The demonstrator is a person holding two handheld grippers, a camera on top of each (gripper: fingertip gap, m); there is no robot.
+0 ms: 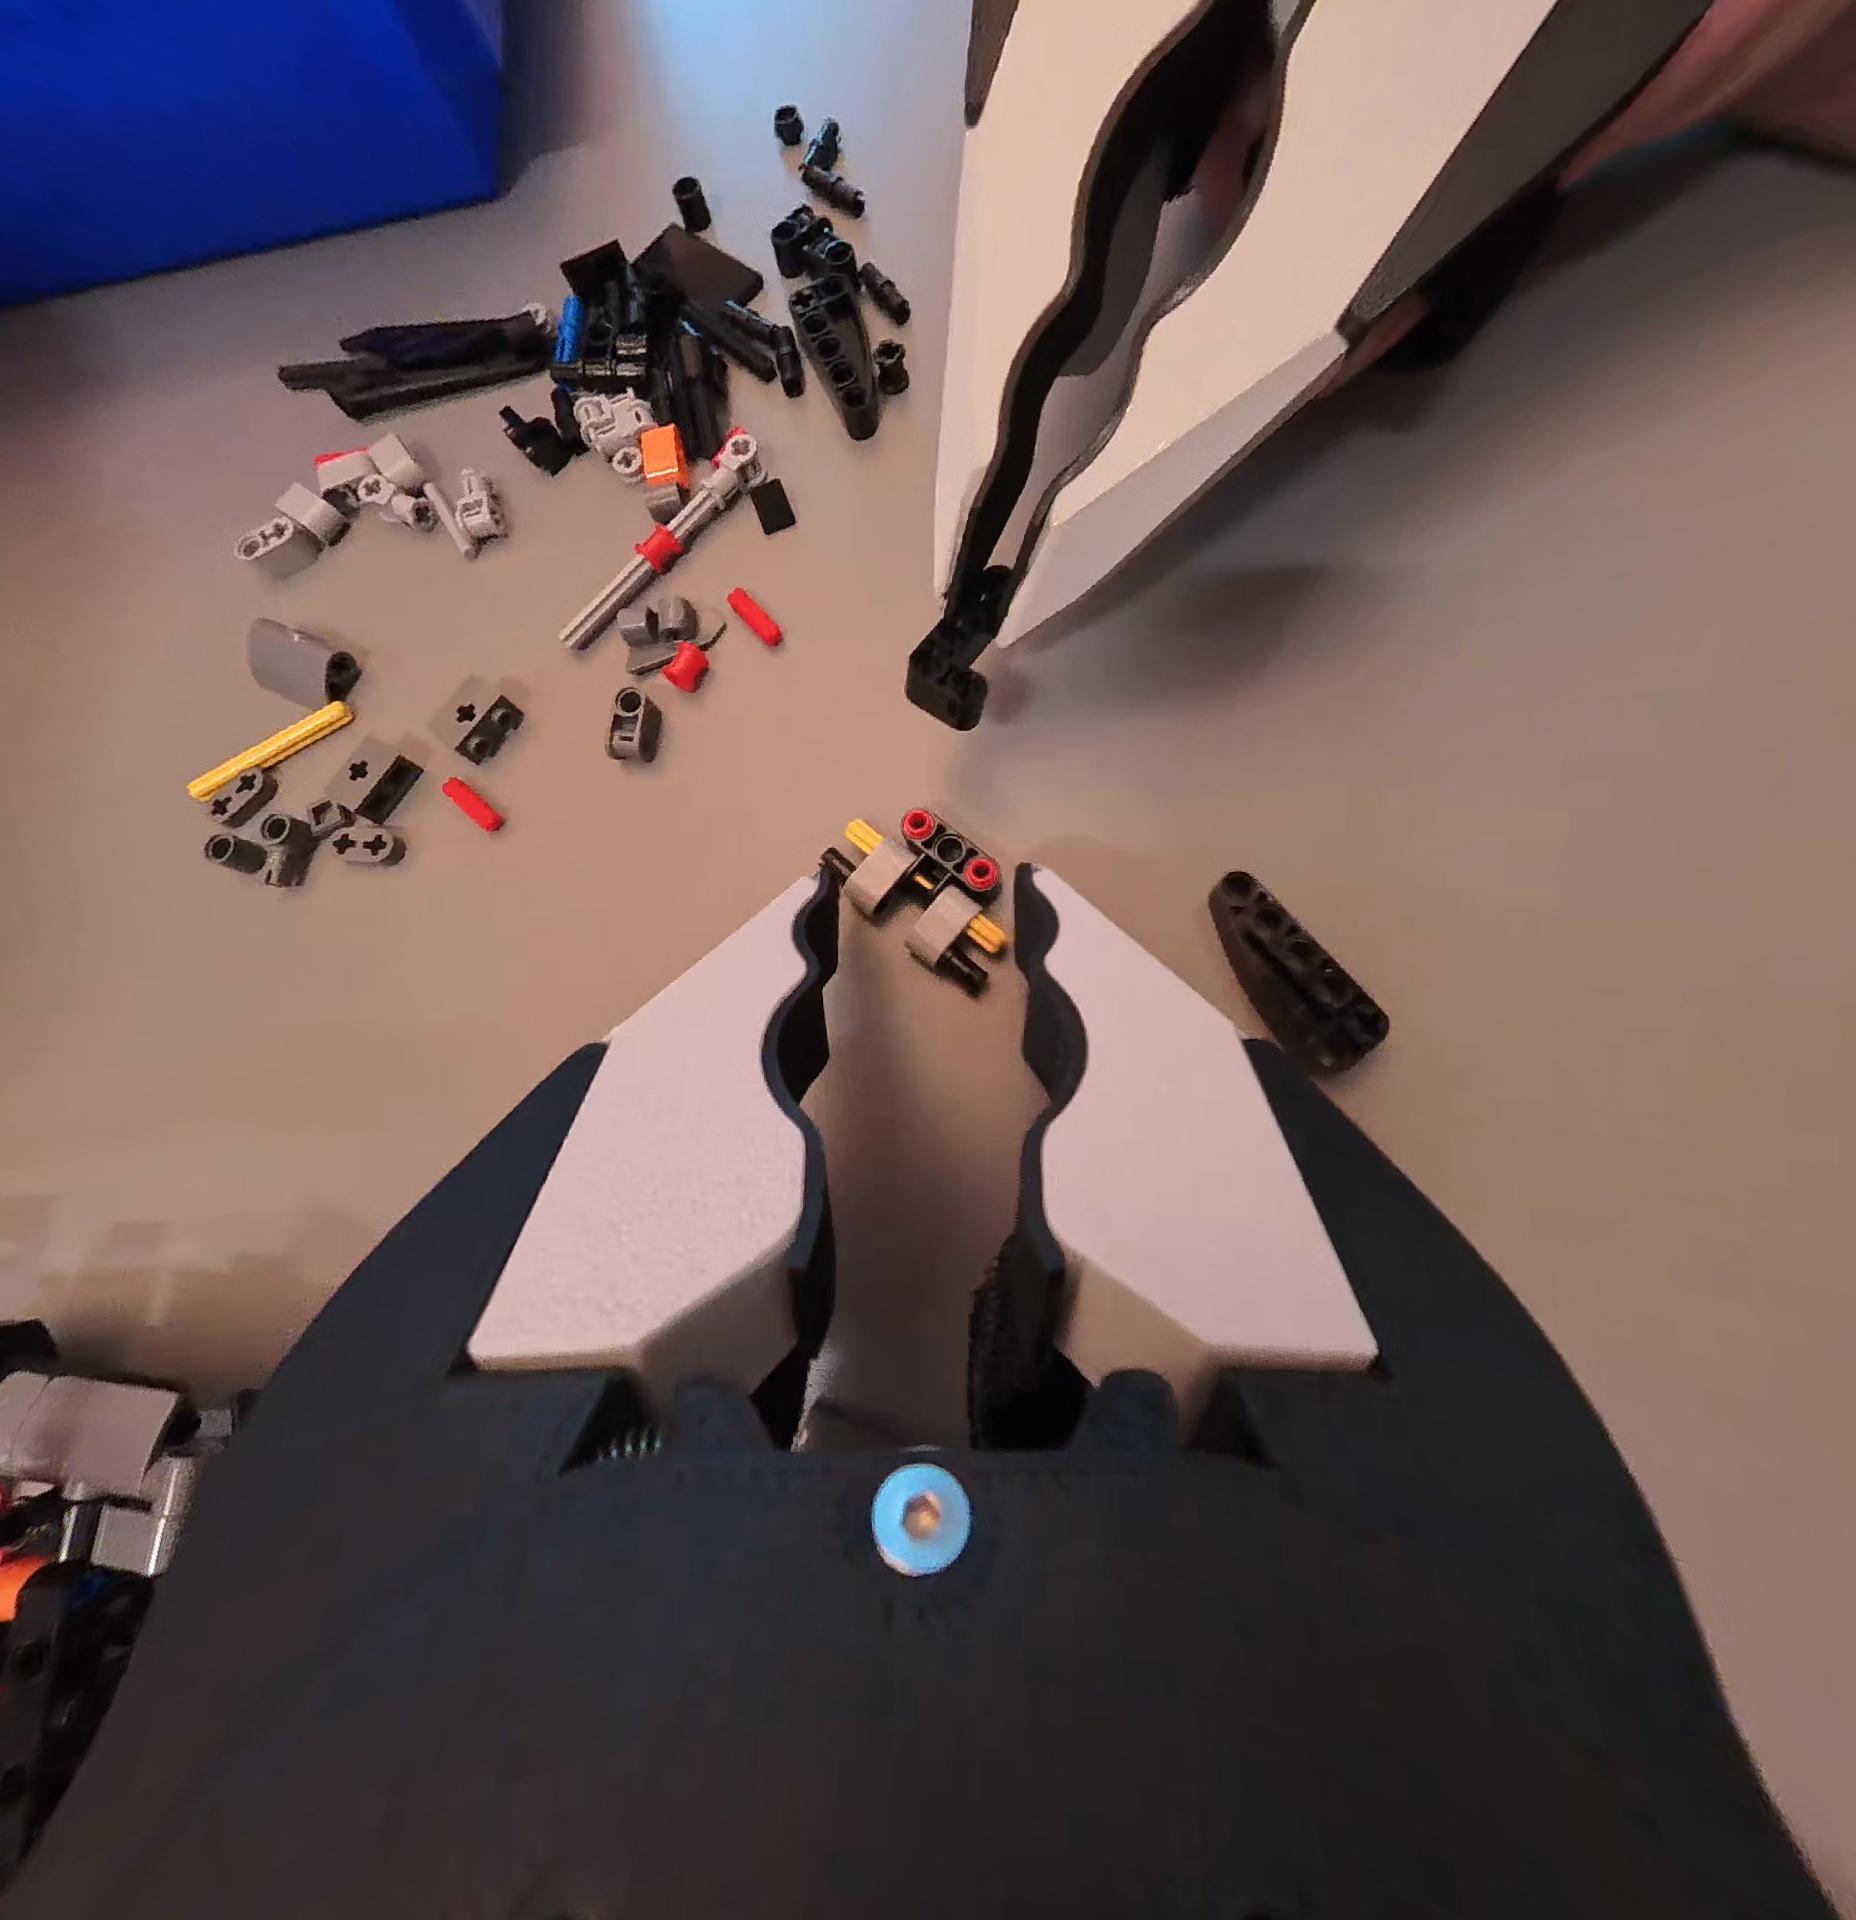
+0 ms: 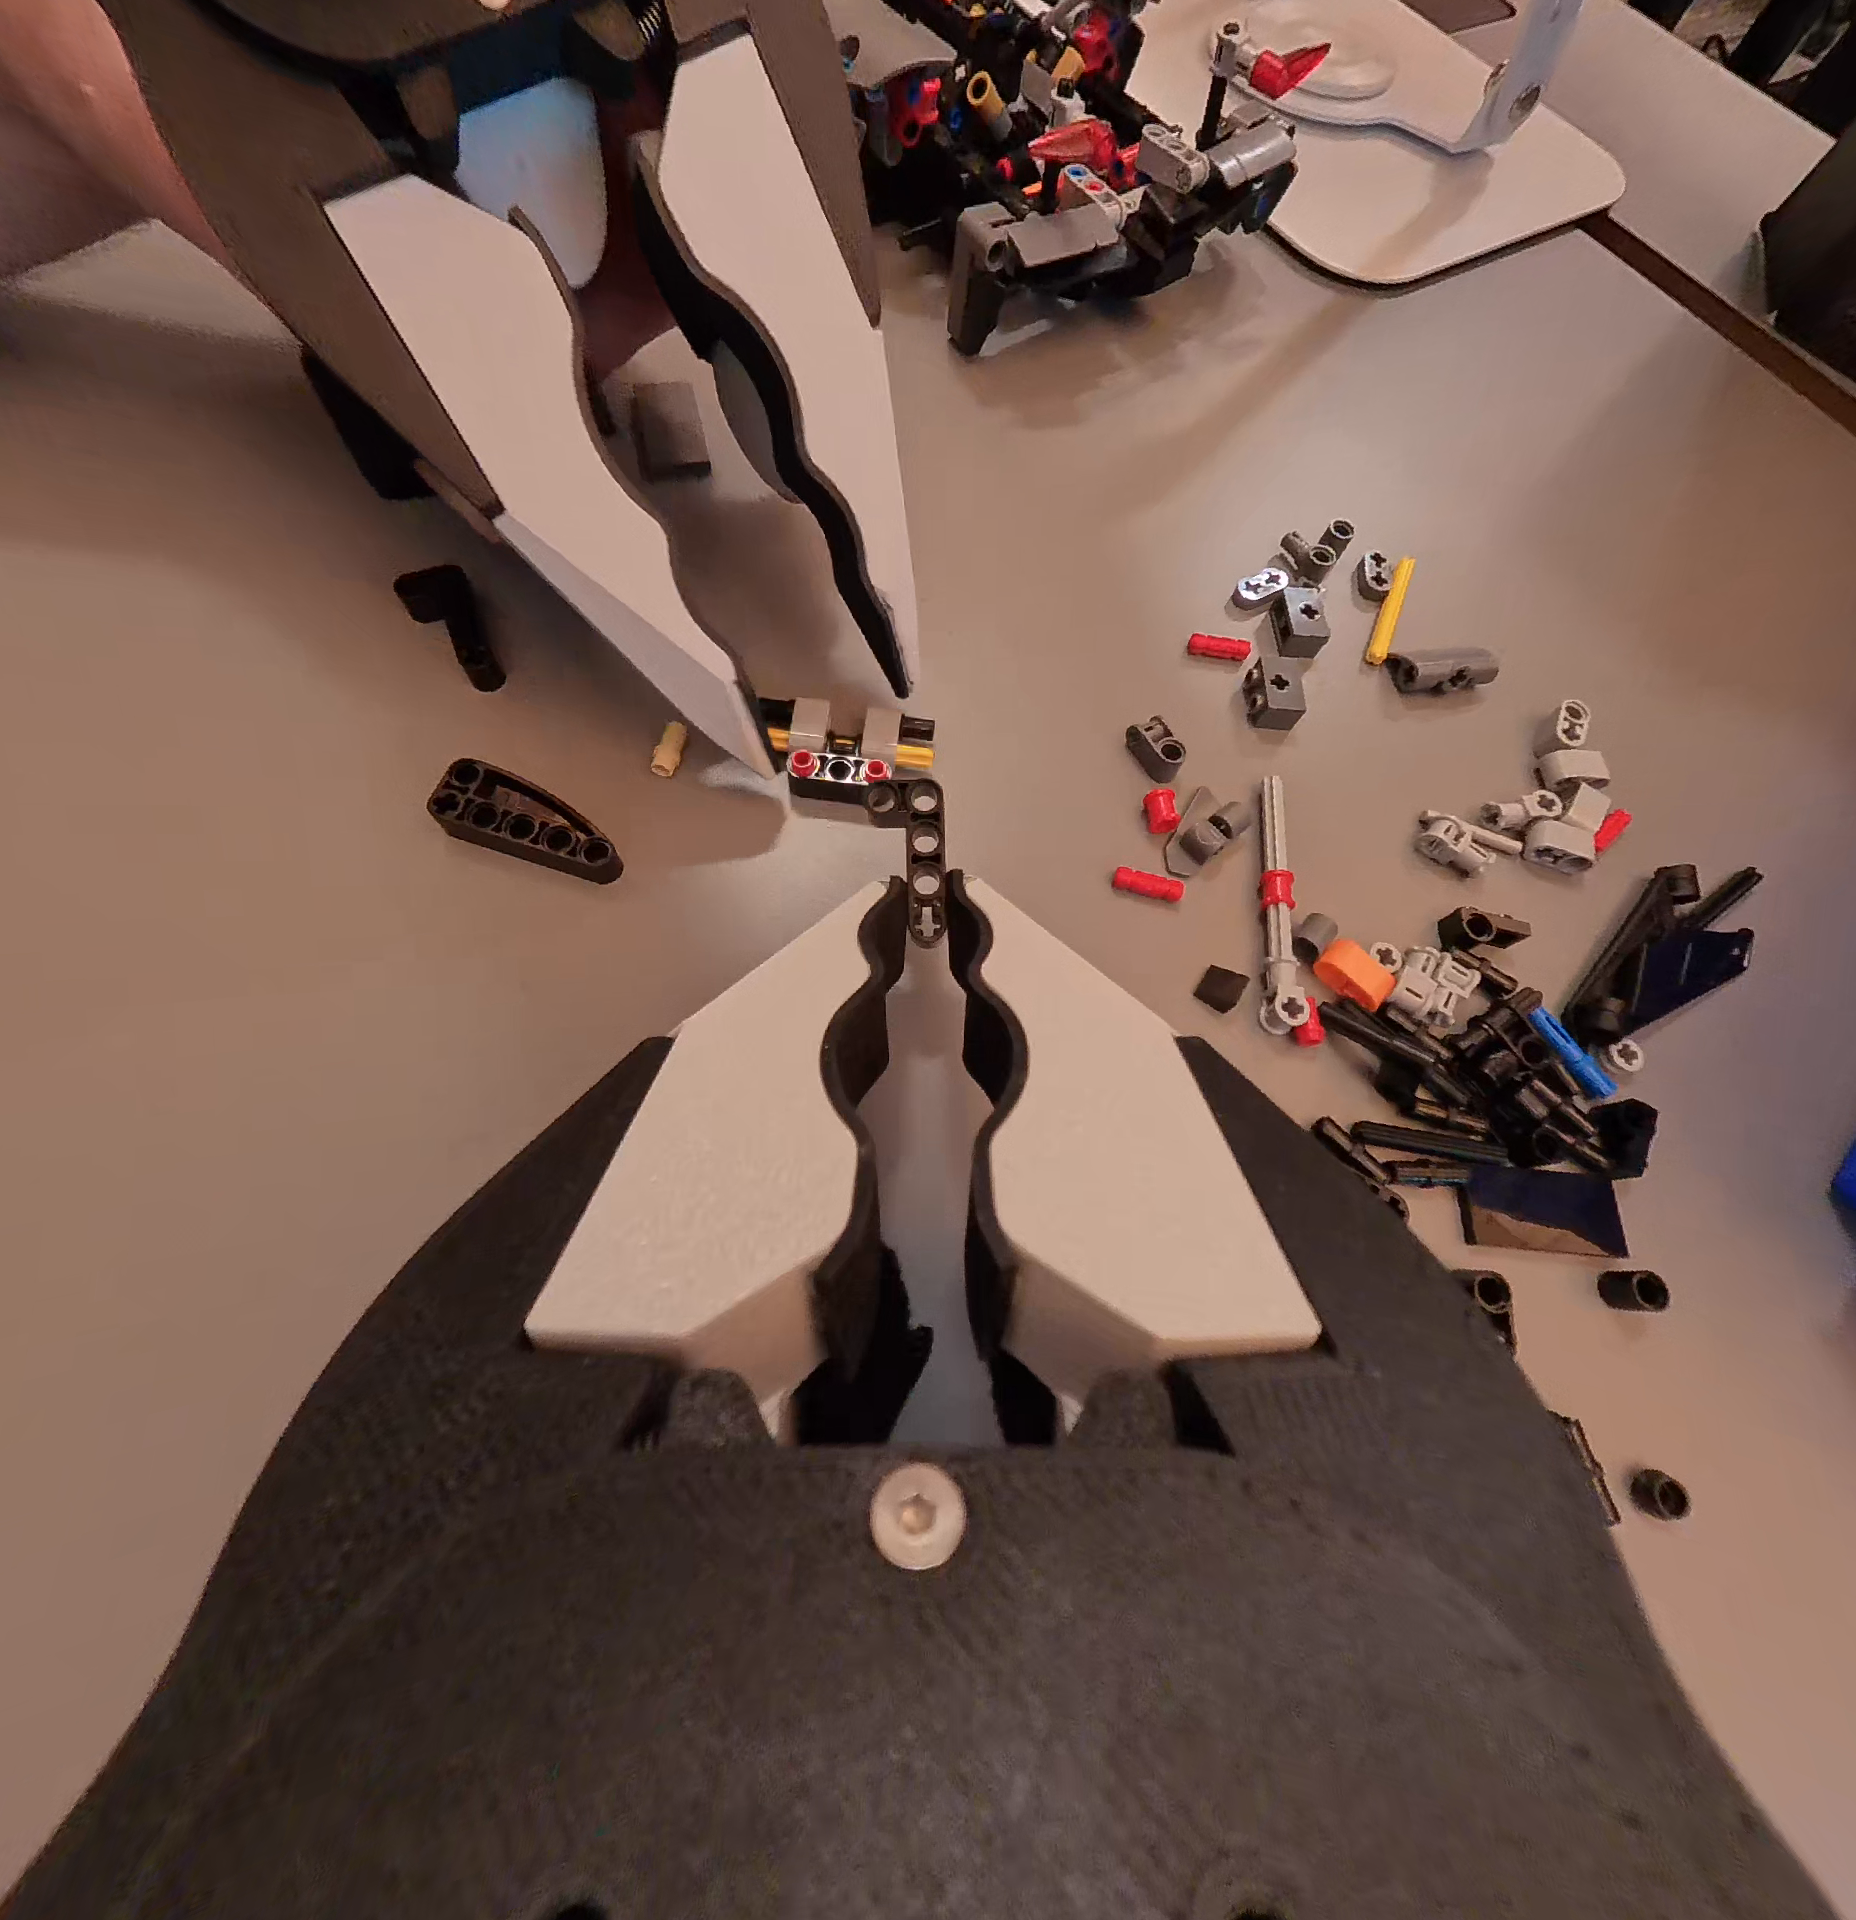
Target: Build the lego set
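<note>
A small sub-assembly (image 1: 929, 894) lies on the grey table: a yellow axle, two grey pieces and a black beam with red pins. My left gripper (image 1: 919, 883) is open, its fingertips on either side of the sub-assembly. The right wrist view shows it (image 2: 830, 722) astride the same sub-assembly (image 2: 851, 748). My right gripper (image 2: 924, 904) is shut on a black L-shaped beam (image 2: 924, 852), whose short leg points at the sub-assembly. In the left wrist view the right gripper (image 1: 981, 613) comes down from the top right, and the L-beam (image 1: 950, 675) stands a little apart from the sub-assembly.
Loose black, grey, red and yellow pieces lie scattered (image 1: 633, 353) (image 2: 1475, 1018). A black curved beam (image 1: 1298, 977) (image 2: 524, 821) lies beside the left gripper. A large partly built model (image 2: 1090, 187) stands at the back, next to a white stand base (image 2: 1443, 208). A blue box (image 1: 228, 125) stands behind the pieces. Left tips to right tips: about 5 cm.
</note>
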